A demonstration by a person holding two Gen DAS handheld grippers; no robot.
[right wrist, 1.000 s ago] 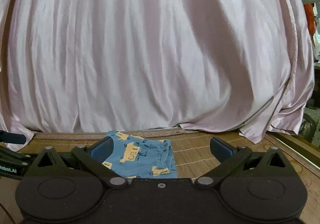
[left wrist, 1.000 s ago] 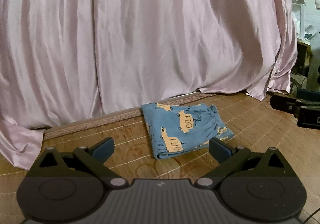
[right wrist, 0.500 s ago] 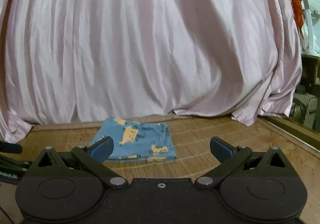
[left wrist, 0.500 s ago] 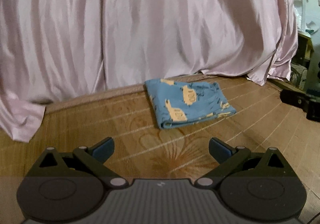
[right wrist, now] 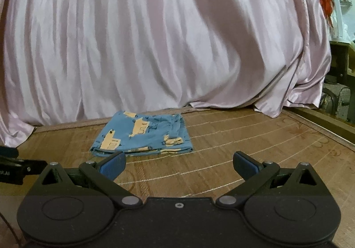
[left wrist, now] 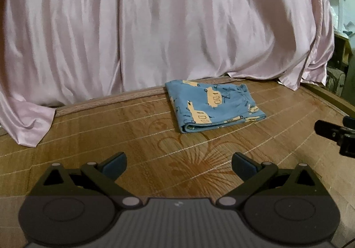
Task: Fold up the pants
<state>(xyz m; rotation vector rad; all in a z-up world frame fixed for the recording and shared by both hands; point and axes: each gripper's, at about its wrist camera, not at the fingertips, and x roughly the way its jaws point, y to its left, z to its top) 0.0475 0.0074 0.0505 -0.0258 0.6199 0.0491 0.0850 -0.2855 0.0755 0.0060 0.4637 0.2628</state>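
The pants [left wrist: 213,106], blue with a yellow vehicle print, lie folded into a compact rectangle on the woven mat [left wrist: 133,137], near its far edge and just in front of the pink satin curtain [left wrist: 166,26]. The left gripper [left wrist: 178,163] is set wide apart and holds nothing; it sits above the mat, well apart from the pants. The right gripper [right wrist: 179,163] is likewise spread wide and empty, positioned near the front edge of the pants [right wrist: 144,134] without contact. The curtain's hem rests on the mat at the left and right corners.
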